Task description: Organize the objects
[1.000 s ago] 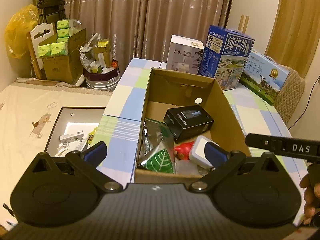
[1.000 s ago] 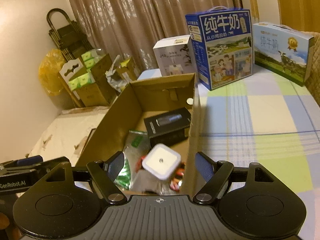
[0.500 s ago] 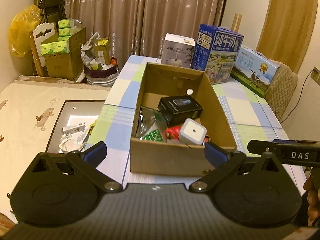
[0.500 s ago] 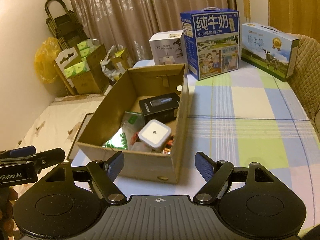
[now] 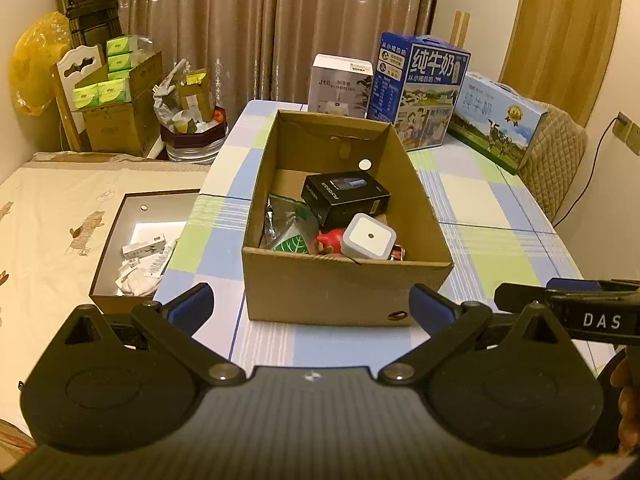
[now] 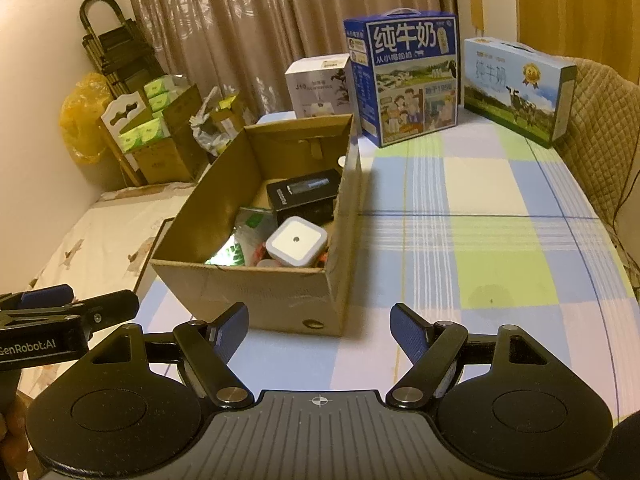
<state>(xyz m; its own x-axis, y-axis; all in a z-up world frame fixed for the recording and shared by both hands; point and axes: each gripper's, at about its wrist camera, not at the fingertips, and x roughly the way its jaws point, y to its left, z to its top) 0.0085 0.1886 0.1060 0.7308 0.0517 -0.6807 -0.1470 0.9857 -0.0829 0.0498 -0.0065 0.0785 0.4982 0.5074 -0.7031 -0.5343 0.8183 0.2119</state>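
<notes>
- Cardboard box (image 5: 344, 284) stood on the checked worktop (image 6: 480, 240), just ahead of both pairs of tongs and apart from them.
- The left tongs (image 5: 312, 306) were spread wide with nothing between the blue pads; the box's near wall filled the gap beyond them.
- The right tongs (image 6: 320, 330) were likewise wide and empty, pointing at the box's near right corner.
- In the left wrist view, the right tongs' fingers reached in from the right edge; in the right wrist view, the left tongs' fingers reached in from the left edge.
- Inside the box, nearest the tongs, lay a white square gadget (image 5: 369, 237) with a small dot in its middle, tilted against other contents.
- Beyond it sat a black carton (image 5: 346, 196), further from the tongs, towards the box's far wall.
- Left of the white gadget were a green leaf-printed packet (image 5: 291, 243) and a red item (image 5: 331, 238), too hidden to identify.
- Past the box, at the worktop's far end, stood a white carton (image 5: 342, 88) and two blue milk cartons (image 6: 404, 80) (image 6: 520, 88).
- Left of the left tongs, below the worktop's edge, an open dark tray (image 5: 120, 248) held scraps of paper.
</notes>
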